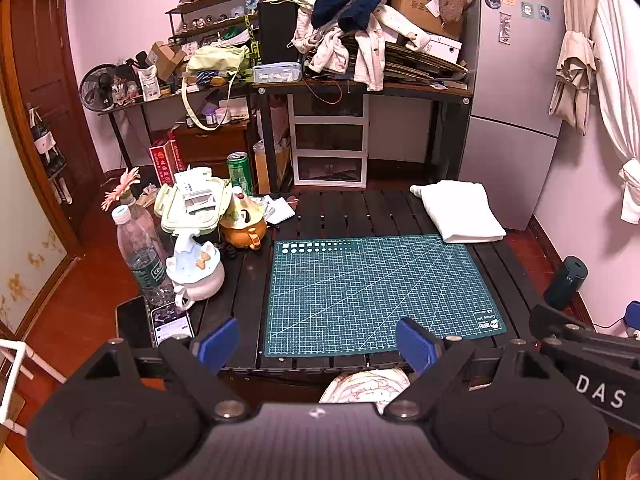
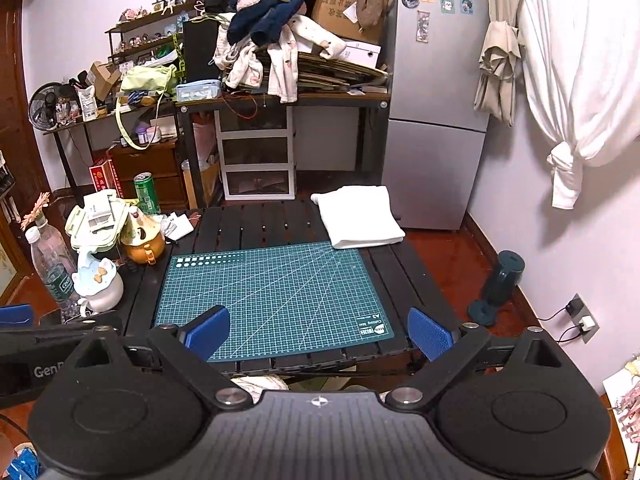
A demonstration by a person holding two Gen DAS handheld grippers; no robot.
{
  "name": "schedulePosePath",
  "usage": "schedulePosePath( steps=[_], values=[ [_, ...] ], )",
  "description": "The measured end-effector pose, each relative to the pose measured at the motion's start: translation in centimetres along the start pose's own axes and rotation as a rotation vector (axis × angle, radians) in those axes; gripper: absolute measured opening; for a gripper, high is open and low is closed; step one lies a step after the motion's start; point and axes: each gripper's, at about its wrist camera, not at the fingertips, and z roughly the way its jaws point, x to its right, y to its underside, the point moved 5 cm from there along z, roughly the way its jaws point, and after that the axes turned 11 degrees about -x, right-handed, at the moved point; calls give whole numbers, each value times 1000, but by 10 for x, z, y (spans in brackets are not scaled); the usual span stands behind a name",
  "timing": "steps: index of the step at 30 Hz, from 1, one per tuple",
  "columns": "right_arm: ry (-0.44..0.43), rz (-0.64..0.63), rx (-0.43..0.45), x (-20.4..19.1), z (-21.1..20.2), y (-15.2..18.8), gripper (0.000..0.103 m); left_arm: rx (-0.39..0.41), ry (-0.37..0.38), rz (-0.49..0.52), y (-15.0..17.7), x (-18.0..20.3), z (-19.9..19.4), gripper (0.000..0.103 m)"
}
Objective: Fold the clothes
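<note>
A folded white garment (image 1: pixel 460 211) (image 2: pixel 360 216) lies on the far right corner of the black slatted table (image 1: pixel 352 212) (image 2: pixel 256 224), touching the back edge of the green cutting mat (image 1: pixel 376 292) (image 2: pixel 268 300). My left gripper (image 1: pixel 318 346) hovers open over the table's near edge, nothing between its blue pads (image 1: pixel 218 344). My right gripper (image 2: pixel 318 334) is also open and empty above the mat's near edge. A patterned pale cloth (image 1: pixel 366 388) (image 2: pixel 260 384) peeks out below the table's front edge, under both grippers.
Bottles, a green can (image 1: pixel 239 170), lidded containers and ceramic figures (image 1: pixel 198 272) crowd the table's left side, with two phones (image 1: pixel 172 322) at its front left. Behind stand shelves piled with clothes (image 1: pixel 344 20), a drawer unit and a grey fridge (image 1: pixel 516 80). The other gripper's arm (image 1: pixel 592 356) sits at right.
</note>
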Motion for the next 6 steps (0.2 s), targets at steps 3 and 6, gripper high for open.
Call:
schedulePosePath(
  steps=[3,6],
  values=[
    [-1,-3,0,-2,0,0,96,-2,1,-2,1,-1,1,86],
    [-1,-4,-3,-3,-1,1,96,-4,2,-3,2,-1,2,86]
  ],
)
